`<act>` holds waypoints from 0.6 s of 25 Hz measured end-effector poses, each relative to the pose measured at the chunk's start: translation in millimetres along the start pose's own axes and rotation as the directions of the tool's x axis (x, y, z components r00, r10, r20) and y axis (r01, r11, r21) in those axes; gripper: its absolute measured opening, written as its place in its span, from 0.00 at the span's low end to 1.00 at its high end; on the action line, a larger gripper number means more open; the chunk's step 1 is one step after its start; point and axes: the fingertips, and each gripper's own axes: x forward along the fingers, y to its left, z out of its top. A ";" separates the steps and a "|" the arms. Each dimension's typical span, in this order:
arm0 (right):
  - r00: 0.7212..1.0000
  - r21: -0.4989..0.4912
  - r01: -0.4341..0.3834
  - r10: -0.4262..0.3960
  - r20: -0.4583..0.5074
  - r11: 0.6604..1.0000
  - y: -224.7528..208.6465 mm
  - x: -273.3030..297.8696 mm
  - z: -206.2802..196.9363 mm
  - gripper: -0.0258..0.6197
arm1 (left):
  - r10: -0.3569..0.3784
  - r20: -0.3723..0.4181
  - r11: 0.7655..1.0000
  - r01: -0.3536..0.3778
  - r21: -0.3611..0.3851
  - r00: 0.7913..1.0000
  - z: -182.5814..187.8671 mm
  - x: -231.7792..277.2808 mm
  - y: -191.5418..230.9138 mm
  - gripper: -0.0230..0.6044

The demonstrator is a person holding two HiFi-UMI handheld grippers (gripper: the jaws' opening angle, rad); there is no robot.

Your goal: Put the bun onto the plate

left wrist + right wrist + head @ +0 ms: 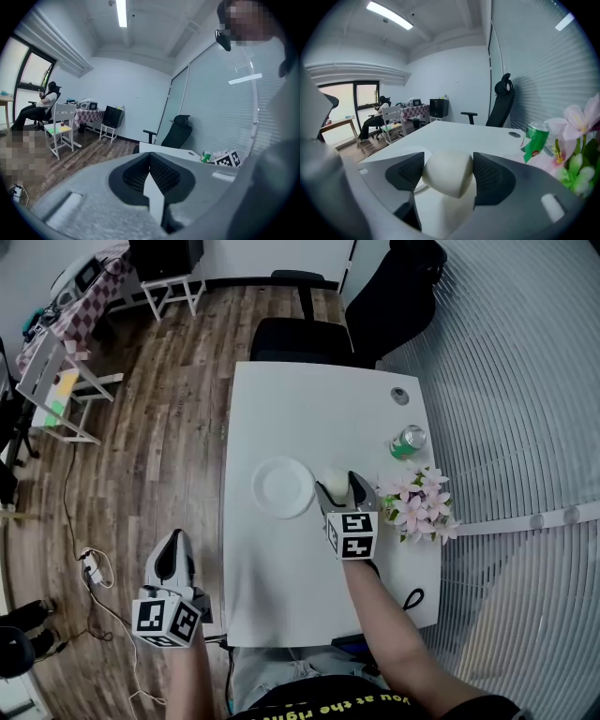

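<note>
A pale round bun (335, 475) sits between the pads of my right gripper (338, 484), just right of the white plate (283, 487) on the white table (309, 409). In the right gripper view both dark pads press on the sides of the bun (447, 177), and my right gripper (448, 172) holds it a little above the tabletop. A sliver of the plate (419, 187) shows below the left pad. My left gripper (172, 542) hangs off the table's left side over the wooden floor. In its own view the left gripper (150, 171) has its jaws together, with nothing between them.
A green can (408, 442) and a bunch of pink flowers (418, 502) stand close to the right of the bun, near the table's right edge. A black office chair (300, 337) is at the far end. A slatted blind runs along the right.
</note>
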 end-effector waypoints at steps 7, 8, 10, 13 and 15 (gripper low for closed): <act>0.998 -0.030 -0.055 0.056 0.029 0.998 26.8 8.1 19.6 0.56 | 0.038 0.015 0.999 -0.038 -0.011 0.999 1.7 -11.5 11.8 0.04; 0.997 -0.034 -0.064 0.065 0.032 0.997 31.1 9.5 21.9 0.56 | 0.043 0.016 0.999 -0.043 -0.012 0.999 1.8 -13.4 13.6 0.04; 0.996 -0.041 -0.081 0.083 0.037 0.996 40.2 12.1 25.6 0.56 | 0.054 0.017 0.998 -0.054 -0.012 0.998 2.0 -18.0 17.4 0.04; 0.993 -0.052 -0.108 0.110 0.045 0.993 54.5 14.9 30.7 0.56 | 0.069 0.017 0.998 -0.068 -0.015 0.997 0.5 -25.1 23.8 0.04; 0.991 -0.060 -0.123 0.126 0.049 0.991 64.2 16.5 34.2 0.56 | 0.079 0.019 0.997 -0.078 -0.018 0.997 1.3 -29.6 28.7 0.04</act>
